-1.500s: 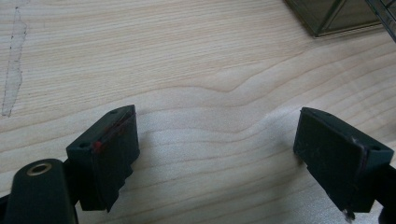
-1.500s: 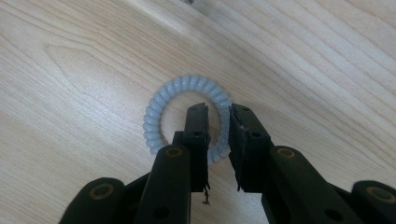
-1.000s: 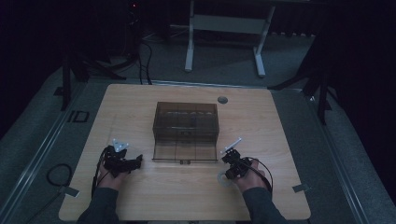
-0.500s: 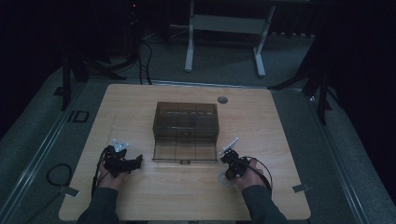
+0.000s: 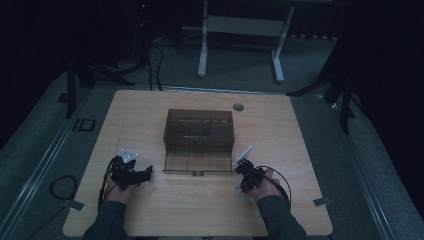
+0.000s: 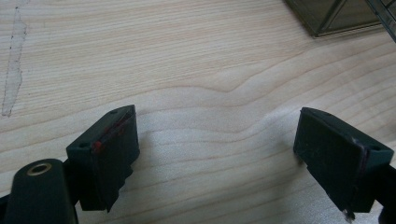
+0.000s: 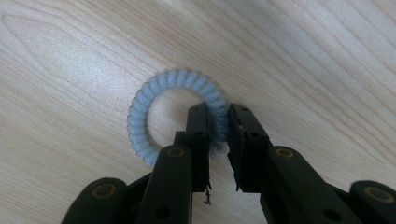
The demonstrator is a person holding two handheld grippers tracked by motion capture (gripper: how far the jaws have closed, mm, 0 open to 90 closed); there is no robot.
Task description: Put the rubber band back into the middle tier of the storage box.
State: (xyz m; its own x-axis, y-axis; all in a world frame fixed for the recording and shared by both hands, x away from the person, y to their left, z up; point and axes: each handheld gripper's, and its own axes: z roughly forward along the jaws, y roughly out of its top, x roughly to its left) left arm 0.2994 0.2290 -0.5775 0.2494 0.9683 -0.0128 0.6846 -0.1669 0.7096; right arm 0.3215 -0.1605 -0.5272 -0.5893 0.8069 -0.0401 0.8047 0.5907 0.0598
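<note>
High view: dim, room black past the table | soft, grainy | gripper views: bright, even light on wood grain | soft shadows beside jaws | near jaw bases blurred | no glare

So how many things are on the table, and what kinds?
Brown see-through box: 1
Pale blue coil hair tie: 1
Black grippers: 2, left gripper and right gripper
Total: 4
</note>
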